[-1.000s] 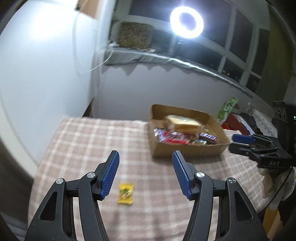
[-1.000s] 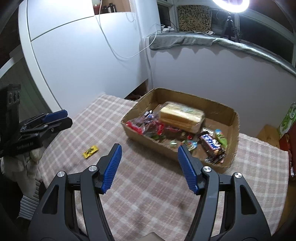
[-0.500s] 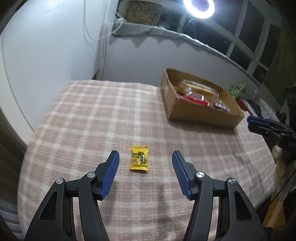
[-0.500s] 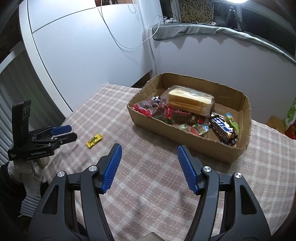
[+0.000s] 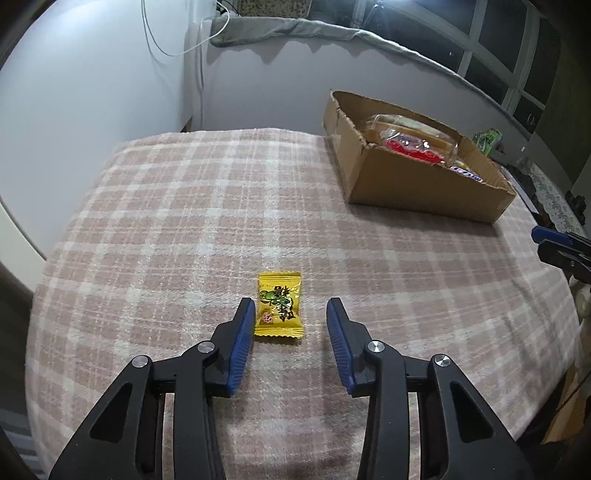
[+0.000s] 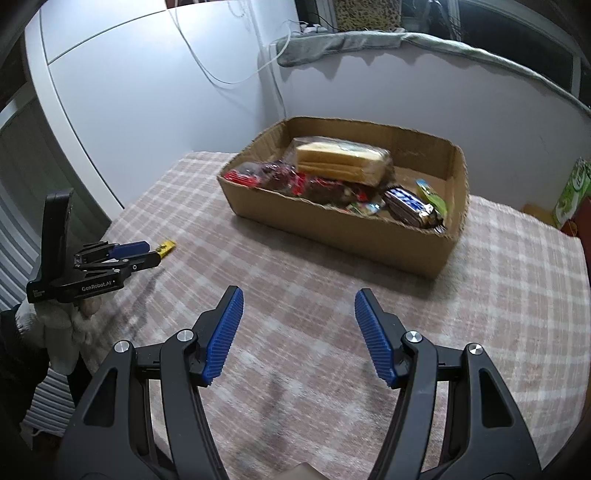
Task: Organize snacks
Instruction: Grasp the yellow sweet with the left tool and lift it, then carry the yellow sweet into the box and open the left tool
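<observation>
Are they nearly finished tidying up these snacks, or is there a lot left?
Nearly. Most snacks already sit in the cardboard box. One yellow candy packet remains on the checked cloth; the left tongs are closing around it, not yet gripping. It still needs carrying to the box. The right tongs hang open, empty.

A pink-and-white plaid cloth [image 5: 207, 206] covers the table. A grey fabric strip [image 5: 295, 31] drapes along the window ledge at 12 o'clock in the left wrist view, with a white cable [image 5: 162, 40] hanging down the wall at 11 o'clock. In the right wrist view a green carton [image 6: 572, 192] stands at 3 o'clock, and a leopard-print item [image 6: 365, 14] sits on the ledge at 12 o'clock.
</observation>
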